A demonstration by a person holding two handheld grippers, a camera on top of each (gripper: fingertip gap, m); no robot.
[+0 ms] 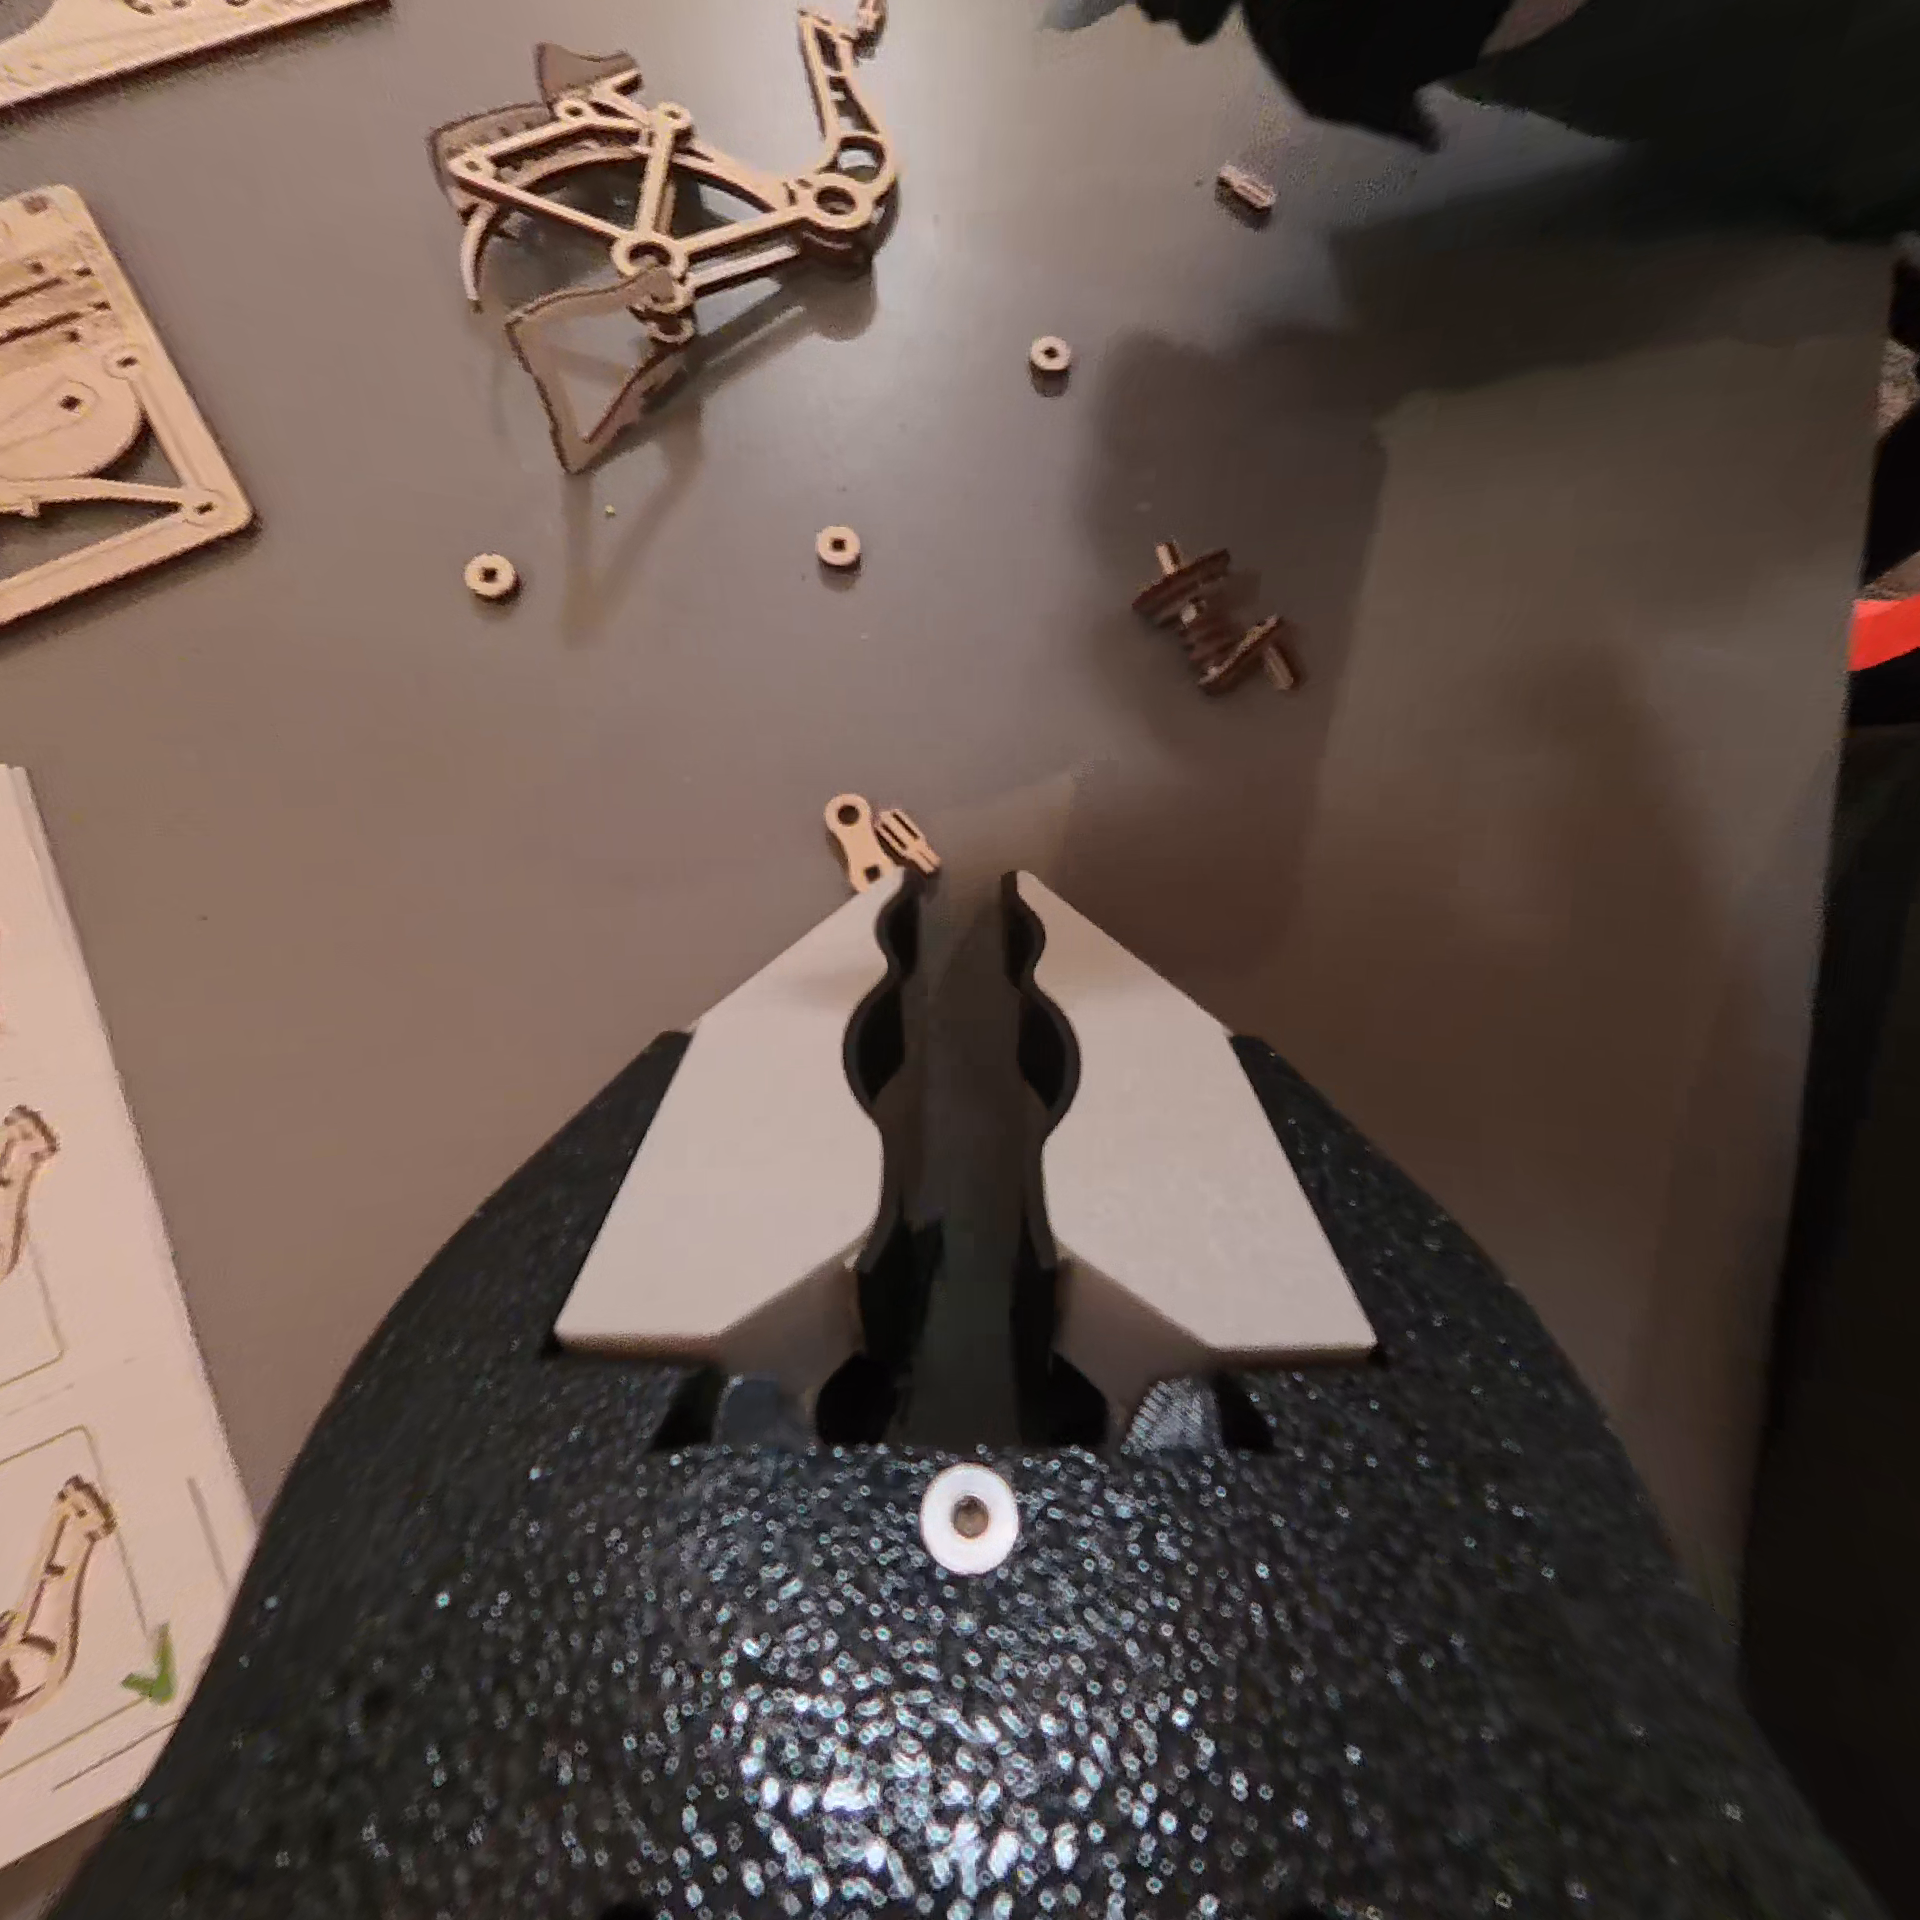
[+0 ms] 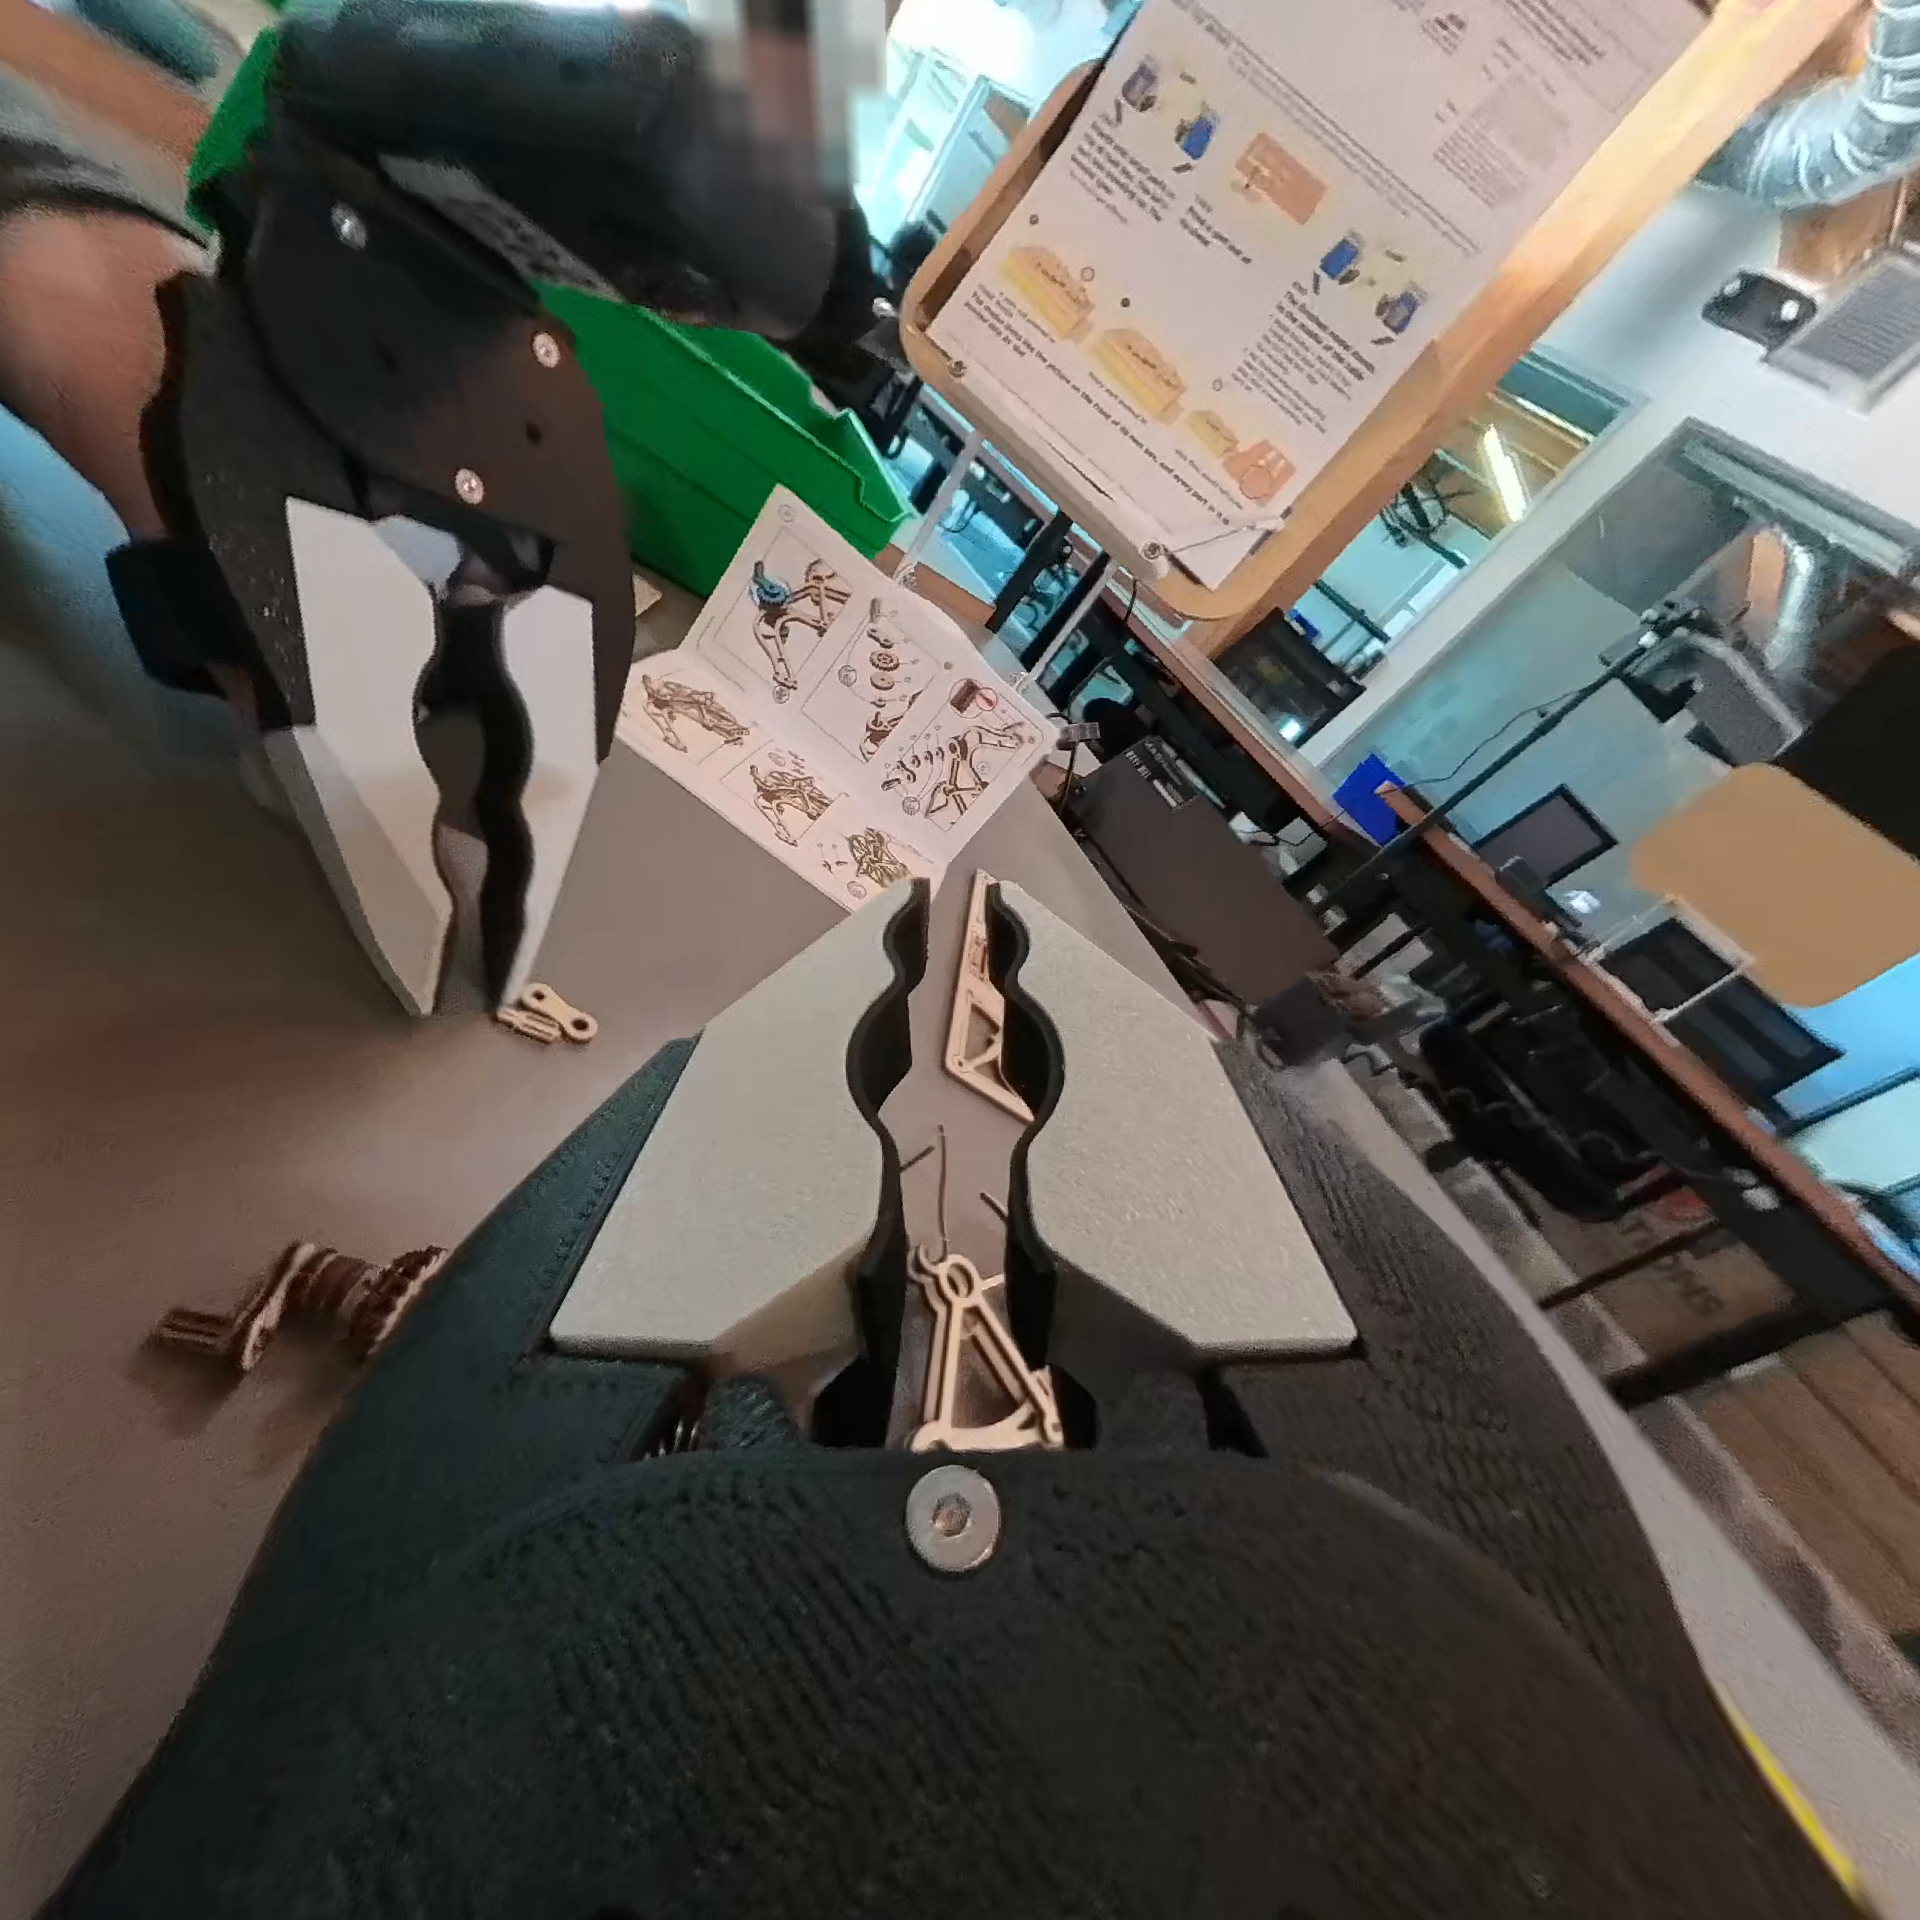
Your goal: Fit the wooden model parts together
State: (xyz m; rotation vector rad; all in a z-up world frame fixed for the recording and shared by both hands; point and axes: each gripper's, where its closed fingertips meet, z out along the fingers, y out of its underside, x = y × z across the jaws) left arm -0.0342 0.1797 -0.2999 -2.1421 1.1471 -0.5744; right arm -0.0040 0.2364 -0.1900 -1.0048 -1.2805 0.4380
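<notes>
The left hand-held gripper (image 1: 961, 883) hovers slightly open and empty over a small wooden link (image 1: 868, 840) on the grey worktop (image 1: 312, 831). Only the right wrist view shows the right hand-held gripper (image 2: 956, 899) closed on a flat wooden frame (image 2: 982, 997); only the left shows the half-built model (image 1: 665, 239).

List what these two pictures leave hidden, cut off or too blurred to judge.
- Wooden frame part, right wrist view: the right gripper fingers cover its middle, so the grip cannot be judged.
- Link piece, left wrist view: its near end is hidden behind the left gripper.
- Part sheets, left wrist view: cut off by the left edge.
- Gear axle, right wrist view: blurred and partly behind the gripper body.
</notes>
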